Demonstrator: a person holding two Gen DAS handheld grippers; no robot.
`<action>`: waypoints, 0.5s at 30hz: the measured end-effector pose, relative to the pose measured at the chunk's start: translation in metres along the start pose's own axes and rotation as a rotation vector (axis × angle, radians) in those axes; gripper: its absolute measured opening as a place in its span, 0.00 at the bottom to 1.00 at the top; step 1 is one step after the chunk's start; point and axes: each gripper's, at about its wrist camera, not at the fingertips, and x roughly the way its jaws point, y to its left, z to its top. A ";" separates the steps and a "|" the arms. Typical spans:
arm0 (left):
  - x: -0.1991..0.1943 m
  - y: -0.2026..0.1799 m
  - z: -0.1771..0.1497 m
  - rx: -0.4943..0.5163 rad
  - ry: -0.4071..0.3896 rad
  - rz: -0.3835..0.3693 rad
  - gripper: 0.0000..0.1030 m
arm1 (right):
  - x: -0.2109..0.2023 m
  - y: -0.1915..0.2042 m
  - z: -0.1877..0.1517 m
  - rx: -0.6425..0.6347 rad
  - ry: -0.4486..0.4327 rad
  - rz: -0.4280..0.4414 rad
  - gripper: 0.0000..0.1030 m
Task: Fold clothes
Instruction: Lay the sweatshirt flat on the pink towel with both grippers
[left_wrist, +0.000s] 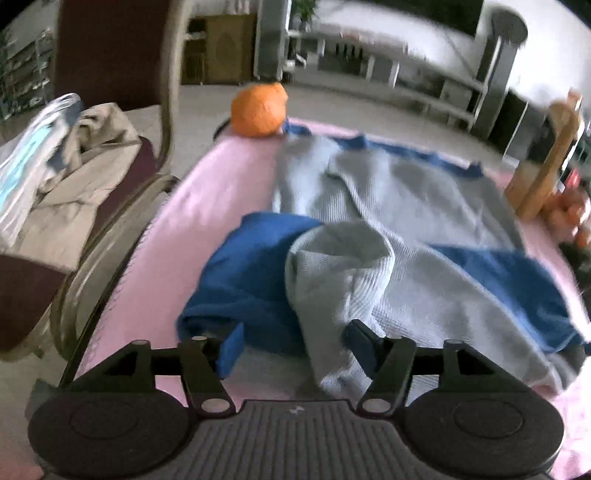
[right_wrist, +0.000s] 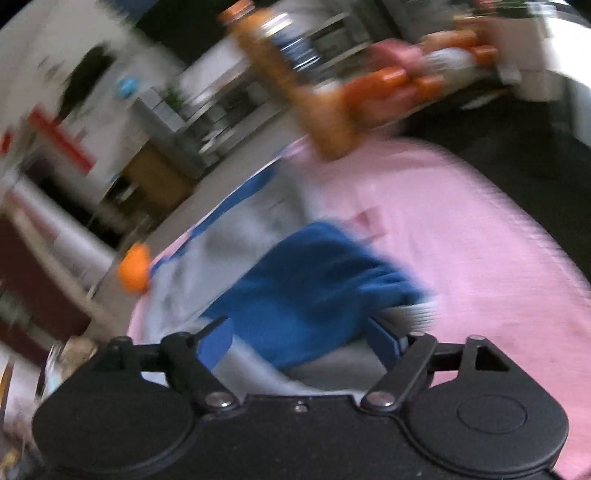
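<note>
A grey and blue garment (left_wrist: 388, 206) lies rumpled on the pink-covered table (left_wrist: 207, 184). One grey fold is bunched toward me and a blue part is turned over at the left. My left gripper (left_wrist: 295, 345) stands open at the garment's near edge, with the grey fold lying loose between its blue pads. In the blurred right wrist view, my right gripper (right_wrist: 299, 343) is open too. A blue part of the garment (right_wrist: 314, 280) lies between its fingers on the pink cover (right_wrist: 461, 240), and the pads do not press on it.
An orange ball-shaped thing (left_wrist: 259, 110) sits at the table's far edge. At the left a chair (left_wrist: 110, 55) holds a pile of beige clothes (left_wrist: 74, 173). A tall bottle of orange liquid (left_wrist: 546, 162) and some orange fruit (left_wrist: 569, 214) stand at the right.
</note>
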 end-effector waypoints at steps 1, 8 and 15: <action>0.007 -0.005 0.002 0.011 0.004 -0.001 0.57 | 0.012 0.011 -0.001 -0.026 0.029 0.017 0.79; -0.021 -0.039 -0.007 0.185 -0.127 -0.012 0.07 | 0.035 0.036 -0.010 -0.065 0.071 -0.016 0.79; -0.155 -0.052 -0.092 0.557 -0.168 -0.388 0.07 | -0.035 -0.023 -0.004 0.152 -0.078 0.032 0.79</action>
